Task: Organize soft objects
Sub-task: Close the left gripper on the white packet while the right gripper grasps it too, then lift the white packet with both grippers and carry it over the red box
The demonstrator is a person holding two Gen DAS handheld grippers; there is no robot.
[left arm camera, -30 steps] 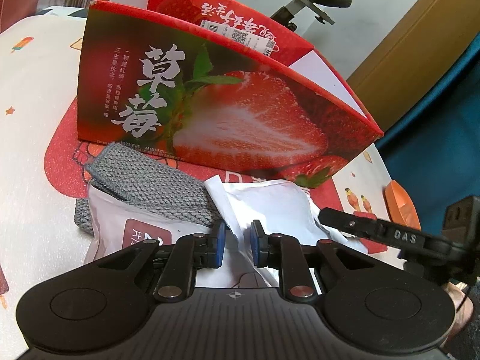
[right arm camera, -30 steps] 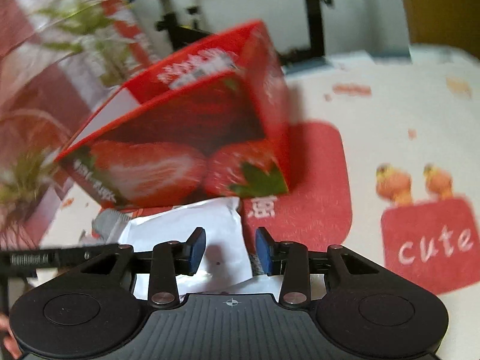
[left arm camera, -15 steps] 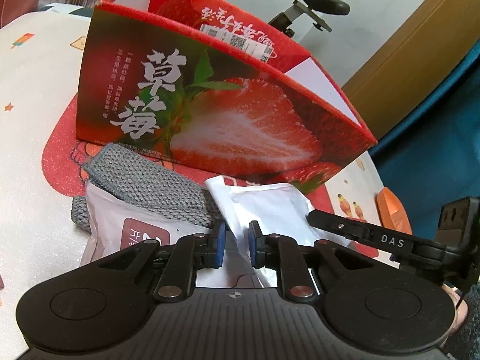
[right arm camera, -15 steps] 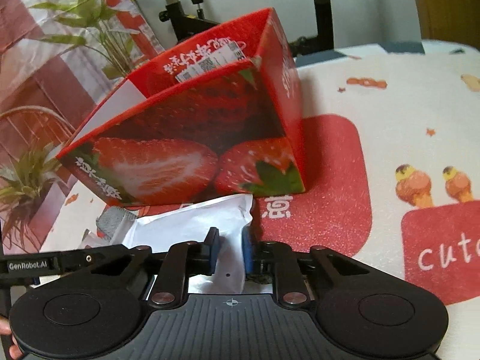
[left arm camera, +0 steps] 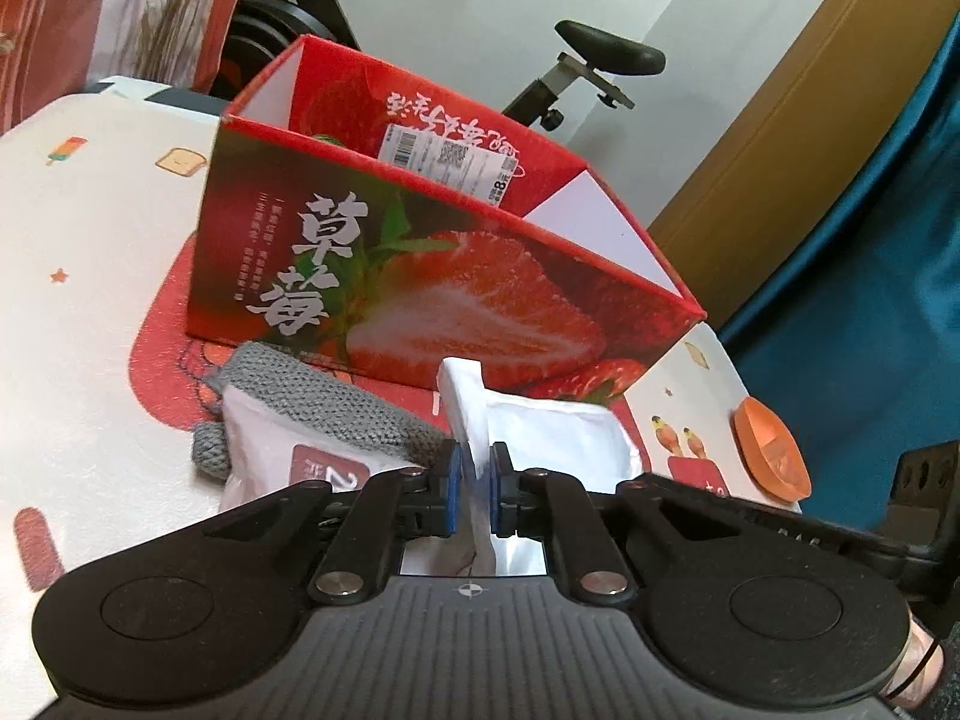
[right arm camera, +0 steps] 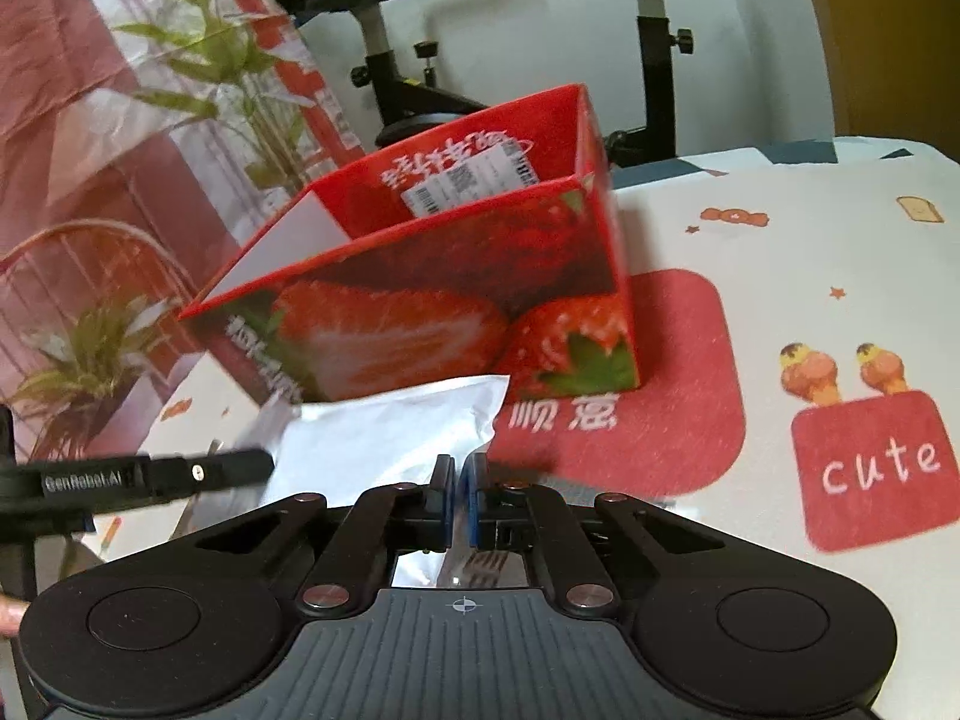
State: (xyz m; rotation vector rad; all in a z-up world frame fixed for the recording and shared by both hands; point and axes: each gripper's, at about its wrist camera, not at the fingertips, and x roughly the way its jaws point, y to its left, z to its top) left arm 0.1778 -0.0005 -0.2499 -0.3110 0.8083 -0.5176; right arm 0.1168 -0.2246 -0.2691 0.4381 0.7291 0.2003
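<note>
A white foil pouch [left arm camera: 552, 438] hangs between my two grippers in front of the open red strawberry box [left arm camera: 450, 276]. My left gripper [left arm camera: 474, 480] has its jaws closing, and the blue pads pinch the pouch's upturned left edge. In the right wrist view the same pouch [right arm camera: 390, 432] spreads out to the left. There my right gripper [right arm camera: 457, 492] has its jaws closing too, nipping the pouch's near right edge. A second white pouch with a red label [left arm camera: 282, 456] lies on the table under a grey knitted cloth [left arm camera: 336, 402].
The box [right arm camera: 420, 300] stands on a red patch of the printed tablecloth [right arm camera: 810, 252]. An orange dish [left arm camera: 771, 456] sits near the table's right edge. An exercise bike [left arm camera: 606, 60] and plant-print curtains stand behind the table. The left gripper's black body [right arm camera: 150, 474] reaches in from the left.
Both pairs of jaws have closed onto the white pouch. Both grippers have risen and the pouch's edges have come up off the table with them.
</note>
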